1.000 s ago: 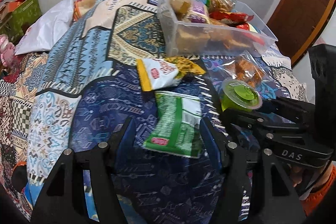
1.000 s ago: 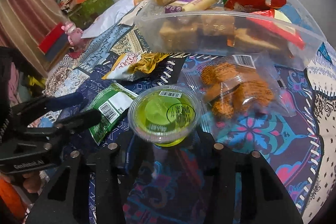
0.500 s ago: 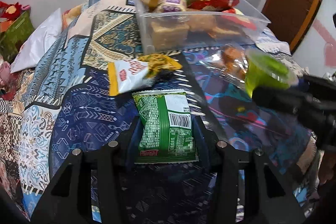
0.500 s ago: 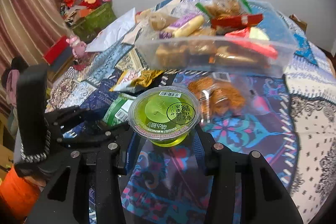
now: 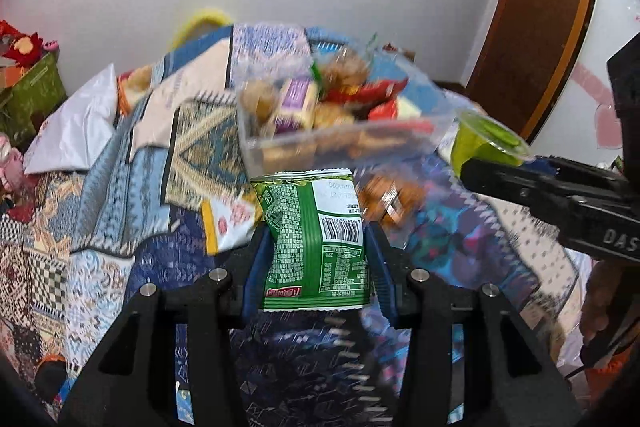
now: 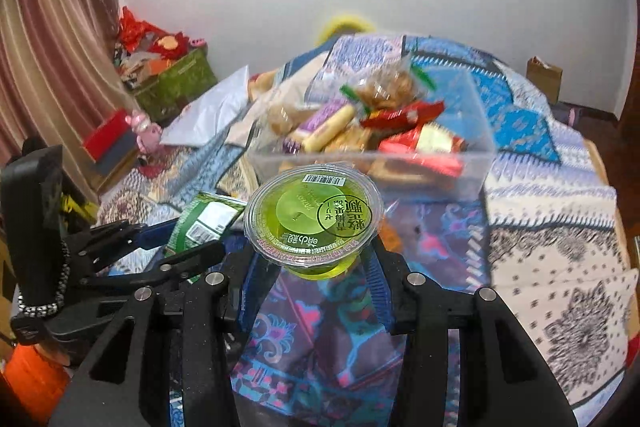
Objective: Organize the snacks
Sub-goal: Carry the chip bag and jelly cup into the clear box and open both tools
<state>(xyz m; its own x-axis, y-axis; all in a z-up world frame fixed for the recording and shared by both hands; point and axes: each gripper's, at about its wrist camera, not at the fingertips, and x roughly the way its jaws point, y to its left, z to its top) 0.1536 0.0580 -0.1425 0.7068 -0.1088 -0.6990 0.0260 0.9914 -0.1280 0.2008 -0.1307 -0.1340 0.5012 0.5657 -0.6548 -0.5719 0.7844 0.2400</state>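
Your left gripper (image 5: 318,247) squeezes one green snack bag (image 5: 318,239) at the middle bottom of its view; the print is too small to read. Your right gripper (image 6: 314,255) holds one green jelly cup (image 6: 314,217) with Chinese writing on top. Behind both sits one clear box (image 6: 472,151) of snacks on the quilt (image 6: 552,227).

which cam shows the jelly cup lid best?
Right wrist: the jelly cup sits dead centre in the right hand-held gripper, lid label and barcode facing the lens. Left wrist shows it only side-on at the right edge, lid foreshortened and blurred.
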